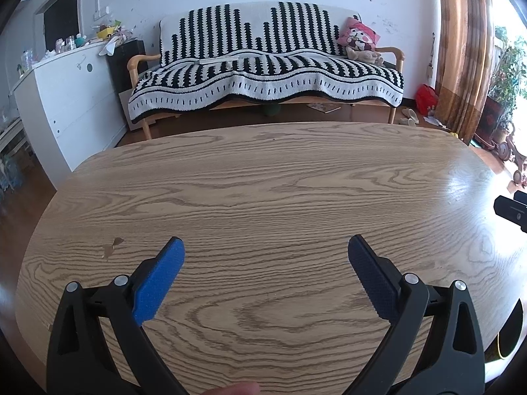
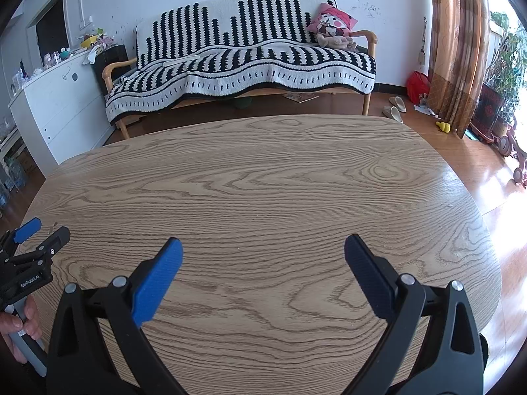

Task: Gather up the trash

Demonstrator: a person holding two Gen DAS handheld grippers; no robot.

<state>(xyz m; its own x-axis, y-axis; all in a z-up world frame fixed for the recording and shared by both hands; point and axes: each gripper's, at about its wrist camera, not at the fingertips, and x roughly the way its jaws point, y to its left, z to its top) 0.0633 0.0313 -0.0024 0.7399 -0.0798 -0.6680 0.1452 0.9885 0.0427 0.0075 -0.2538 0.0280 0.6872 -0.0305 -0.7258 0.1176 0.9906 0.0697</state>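
The counter [image 1: 263,181] is light oak with dark wavy grain, both pairs of black tongs [image 1: 266,250] [image 2: 263,249] carry blue pads, and far behind, a black-and-white striped throw [image 1: 263,65] covers the sofa, with a pink cushion [image 1: 359,38] and orange-brown curtains [image 1: 461,49] at right.

A home living room: blanket-draped sofa [image 1: 263,65], curtains [image 1: 461,49], wooden table [image 1: 263,181].

The left black hand-held gripper with blue pads [image 1: 266,242] fills the lower frame of its own view, jaws spread wide with nothing between them. The right black hand-held gripper with blue pads [image 2: 263,242] gapes likewise. A hand [image 2: 18,327] grips a grey handle at lower left
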